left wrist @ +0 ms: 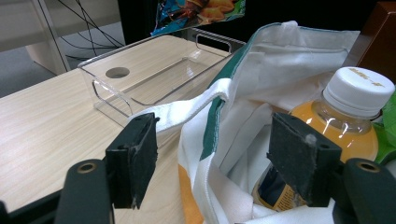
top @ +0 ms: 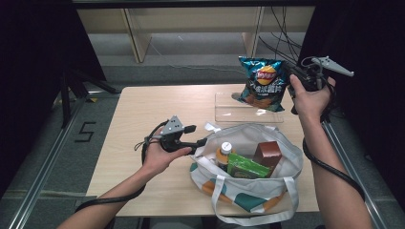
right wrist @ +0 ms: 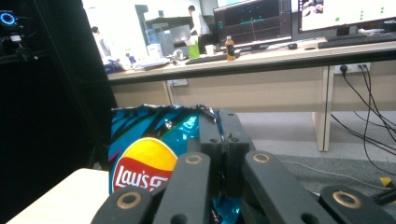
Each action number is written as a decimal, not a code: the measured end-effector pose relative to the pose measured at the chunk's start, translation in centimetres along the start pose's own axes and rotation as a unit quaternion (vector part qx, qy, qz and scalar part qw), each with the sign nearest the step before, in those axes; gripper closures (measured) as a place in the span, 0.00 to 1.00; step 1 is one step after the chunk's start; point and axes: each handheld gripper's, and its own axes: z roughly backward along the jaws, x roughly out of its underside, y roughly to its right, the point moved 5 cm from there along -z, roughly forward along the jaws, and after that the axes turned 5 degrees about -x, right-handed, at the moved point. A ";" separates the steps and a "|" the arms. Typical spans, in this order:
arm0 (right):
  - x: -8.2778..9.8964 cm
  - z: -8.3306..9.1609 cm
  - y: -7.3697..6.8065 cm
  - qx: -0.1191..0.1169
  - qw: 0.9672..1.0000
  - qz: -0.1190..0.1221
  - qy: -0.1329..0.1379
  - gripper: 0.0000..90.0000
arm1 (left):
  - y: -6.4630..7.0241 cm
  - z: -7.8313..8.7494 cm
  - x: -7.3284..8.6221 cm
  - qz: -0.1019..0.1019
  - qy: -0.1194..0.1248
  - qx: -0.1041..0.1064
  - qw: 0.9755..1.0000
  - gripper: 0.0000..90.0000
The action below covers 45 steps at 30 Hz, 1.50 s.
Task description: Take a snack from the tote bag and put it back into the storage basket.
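My right gripper point(top: 289, 72) is held above the table's far right corner, shut on the top edge of a blue chips bag point(top: 264, 82). The bag hangs over a clear plastic tray point(top: 224, 110). In the right gripper view the closed jaws point(right wrist: 219, 128) pinch the crinkled bag point(right wrist: 144, 161). My left gripper point(top: 202, 141) is open at the left rim of a white tote bag point(top: 282, 179). Seen from the left gripper view, its pads point(left wrist: 133, 161) straddle the bag's rim point(left wrist: 205, 154) without pressing it. An orange-juice bottle point(left wrist: 348, 119) stands just inside.
In the tote are the bottle point(top: 224, 151), a green box point(top: 246, 168) and a brown box point(top: 267, 152). The clear tray point(left wrist: 140, 70) has handle cut-outs and lies behind the tote. Bare tabletop point(top: 138, 124) stretches left. Cables trail on the floor beyond the table.
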 end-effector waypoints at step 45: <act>2.1 -3.6 2.0 0.040 0.998 -0.037 -0.022 1.00 | 0.1 0.1 0.1 0.003 0.001 0.002 1.000 0.35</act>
